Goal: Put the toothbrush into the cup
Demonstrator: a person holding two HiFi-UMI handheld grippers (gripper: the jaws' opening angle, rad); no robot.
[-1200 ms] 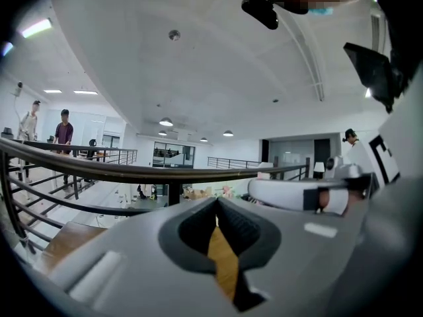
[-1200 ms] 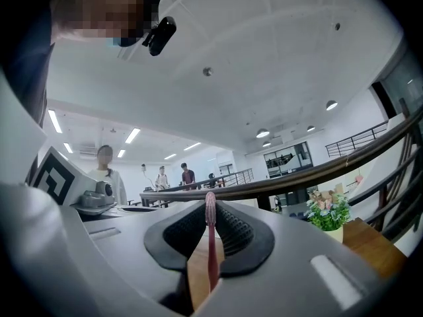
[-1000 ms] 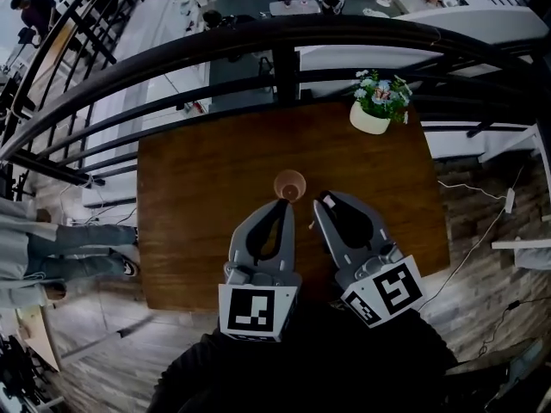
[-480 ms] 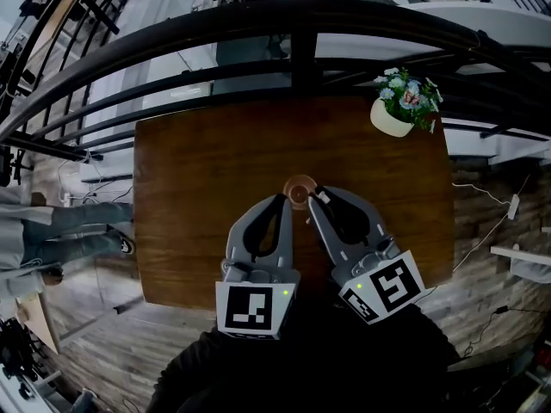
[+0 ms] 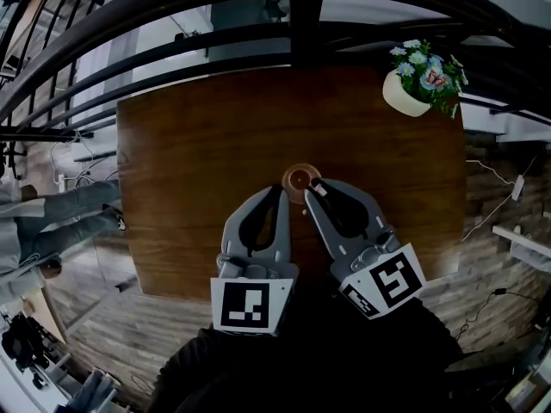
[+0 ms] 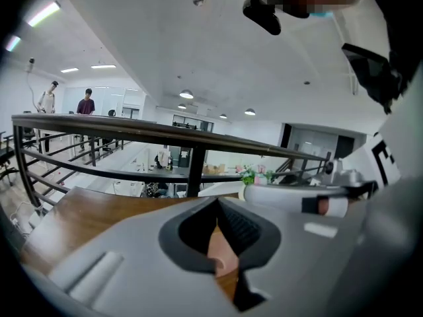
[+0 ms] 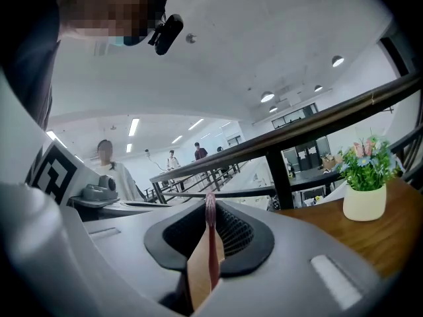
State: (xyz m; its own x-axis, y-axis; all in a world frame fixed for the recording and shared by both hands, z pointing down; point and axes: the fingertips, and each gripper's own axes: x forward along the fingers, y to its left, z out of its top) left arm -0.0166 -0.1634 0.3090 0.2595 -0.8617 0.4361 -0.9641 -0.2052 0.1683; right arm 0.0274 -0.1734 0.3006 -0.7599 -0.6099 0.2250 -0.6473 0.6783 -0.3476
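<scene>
A small brown cup (image 5: pixel 299 180) stands upright in the middle of the wooden table (image 5: pixel 189 170). My right gripper (image 5: pixel 314 187) is shut on a thin pink toothbrush (image 7: pixel 210 240), which stands on end between its jaws; the tips are at the cup's right rim. Beyond those jaws the cup (image 7: pixel 197 273) shows through the gap. My left gripper (image 5: pixel 277 193) sits just left of the cup with its jaw tips together and nothing between them. In the left gripper view the cup (image 6: pixel 222 255) appears through the jaw opening.
A white pot of flowers (image 5: pixel 406 95) stands at the table's far right corner, also visible in the right gripper view (image 7: pixel 364 201). A dark metal railing (image 5: pixel 293 11) runs along the table's far edge. A person's legs (image 5: pixel 60 218) are on the floor at left.
Both grippers have come down and forward toward the cup. Their tips, earlier short of it, now flank its near rim. The right gripper still holds the toothbrush.
</scene>
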